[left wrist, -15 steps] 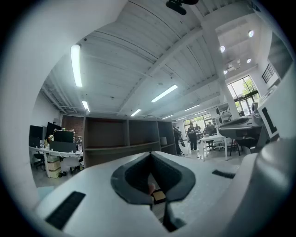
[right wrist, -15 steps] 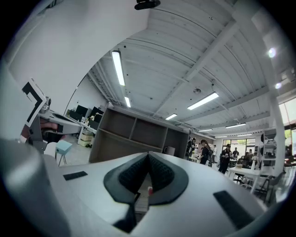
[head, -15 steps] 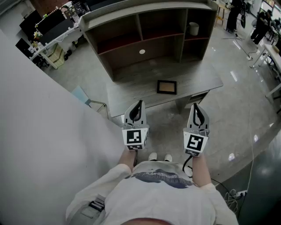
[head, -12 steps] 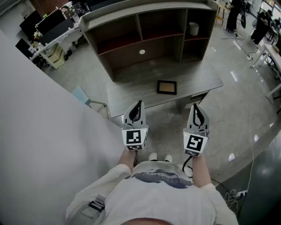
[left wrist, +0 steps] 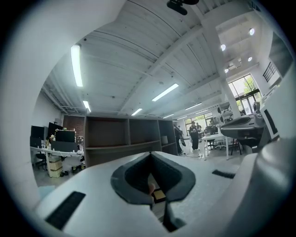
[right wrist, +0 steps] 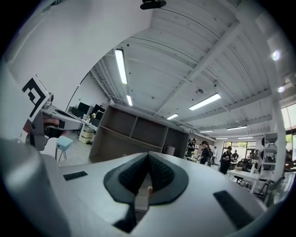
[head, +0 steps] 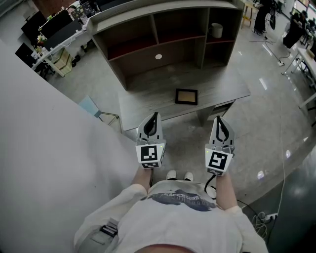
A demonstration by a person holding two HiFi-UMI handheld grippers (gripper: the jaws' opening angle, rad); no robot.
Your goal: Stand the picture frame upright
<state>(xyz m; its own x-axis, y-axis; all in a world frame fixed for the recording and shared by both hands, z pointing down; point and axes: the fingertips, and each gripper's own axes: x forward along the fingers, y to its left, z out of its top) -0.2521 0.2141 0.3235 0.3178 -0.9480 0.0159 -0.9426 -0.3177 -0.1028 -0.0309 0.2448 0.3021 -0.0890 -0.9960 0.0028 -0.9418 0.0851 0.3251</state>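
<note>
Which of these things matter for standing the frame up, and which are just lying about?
For the job:
picture frame, lying flat on the desk
left gripper and right gripper, both shut and empty

Just about:
white cup, in the shelf unit's upper right compartment
light-blue stool

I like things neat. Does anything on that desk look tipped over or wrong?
Yes. The picture frame lies flat on the desk instead of standing up, so it looks knocked over. Nothing looks spilled or broken.
</note>
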